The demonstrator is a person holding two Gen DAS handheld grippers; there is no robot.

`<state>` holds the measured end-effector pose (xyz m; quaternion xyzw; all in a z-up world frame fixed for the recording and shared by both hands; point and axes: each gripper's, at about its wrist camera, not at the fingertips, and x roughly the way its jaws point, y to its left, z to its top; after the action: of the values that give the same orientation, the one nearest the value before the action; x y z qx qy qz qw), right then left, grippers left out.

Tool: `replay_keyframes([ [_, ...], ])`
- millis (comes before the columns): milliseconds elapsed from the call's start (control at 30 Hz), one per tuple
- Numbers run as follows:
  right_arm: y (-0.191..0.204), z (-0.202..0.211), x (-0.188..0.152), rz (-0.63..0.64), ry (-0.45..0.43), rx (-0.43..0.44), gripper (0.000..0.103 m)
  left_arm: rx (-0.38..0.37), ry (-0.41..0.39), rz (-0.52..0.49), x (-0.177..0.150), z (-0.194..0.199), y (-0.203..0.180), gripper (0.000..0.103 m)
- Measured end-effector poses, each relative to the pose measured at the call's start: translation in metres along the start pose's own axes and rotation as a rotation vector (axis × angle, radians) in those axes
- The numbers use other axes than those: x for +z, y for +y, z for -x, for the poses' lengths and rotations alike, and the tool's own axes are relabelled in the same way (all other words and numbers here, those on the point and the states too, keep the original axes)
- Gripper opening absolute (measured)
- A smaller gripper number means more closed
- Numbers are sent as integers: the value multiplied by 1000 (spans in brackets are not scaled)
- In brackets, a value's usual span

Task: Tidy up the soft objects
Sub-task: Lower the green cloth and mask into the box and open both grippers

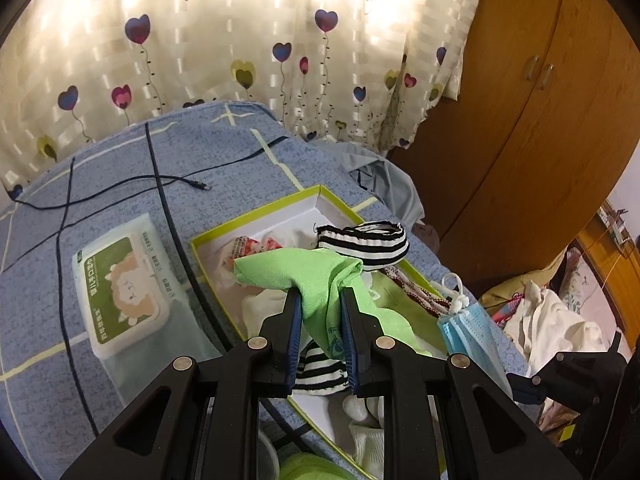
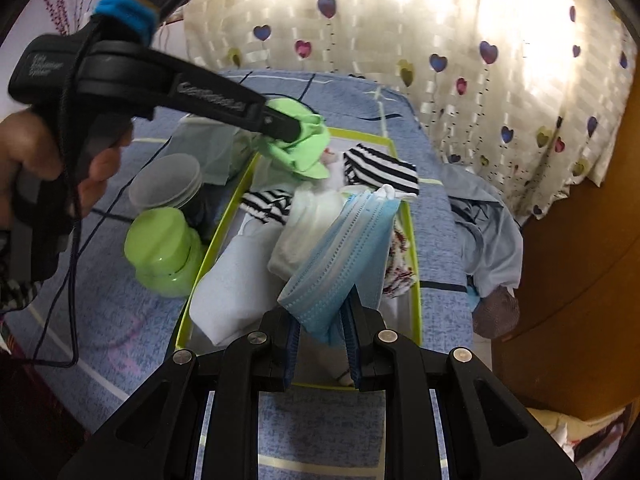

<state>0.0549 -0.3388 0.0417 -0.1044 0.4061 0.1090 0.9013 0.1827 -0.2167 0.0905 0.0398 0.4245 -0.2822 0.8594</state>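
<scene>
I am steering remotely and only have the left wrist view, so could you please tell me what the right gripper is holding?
Observer: The right gripper has its jaws shut on a folded pale blue pleated face mask, held above the shallow white box with the lime-green rim.
Operator: Thank you. What lies on the blue patterned bedspread to the left of that box?
Observer: A lime-green plastic jar lies on the bedspread beside the box's left edge, with a clear round plastic lid just behind it.
Operator: How does my left gripper look from there?
Observer: The left gripper clamps the bright green cloth over the box's far end, a bare hand on its handle.
</scene>
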Motion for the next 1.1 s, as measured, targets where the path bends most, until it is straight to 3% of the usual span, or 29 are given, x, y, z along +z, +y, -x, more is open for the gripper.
replay_keyframes([
  [267, -2, -3, 6, 13, 4, -11, 21, 10, 41, -7, 5, -17, 0, 17],
  [567, -3, -13, 12, 42, 20, -22, 22, 21, 57, 3, 5, -24, 3, 30],
  [667, -2, -14, 11, 41, 16, -23, 27, 22, 63, 8, 5, -26, 4, 32],
  [800, -3, -14, 11, 38, 17, -24, 30, 14, 65, 4, 4, -25, 3, 45],
  [900, -3, -12, 10, 25, 9, -23, 31, 20, 58, -2, 3, -21, 2, 48],
  [967, -1, -9, 8, 24, 6, -29, 37, 23, 51, -3, 3, -18, 2, 51],
  [1033, -1, -9, 7, 14, 11, -34, 52, 16, 44, -2, 3, -14, 1, 54],
  [1100, -1, -7, 5, 0, 9, -34, 52, 19, 38, -6, 2, -11, 0, 54],
])
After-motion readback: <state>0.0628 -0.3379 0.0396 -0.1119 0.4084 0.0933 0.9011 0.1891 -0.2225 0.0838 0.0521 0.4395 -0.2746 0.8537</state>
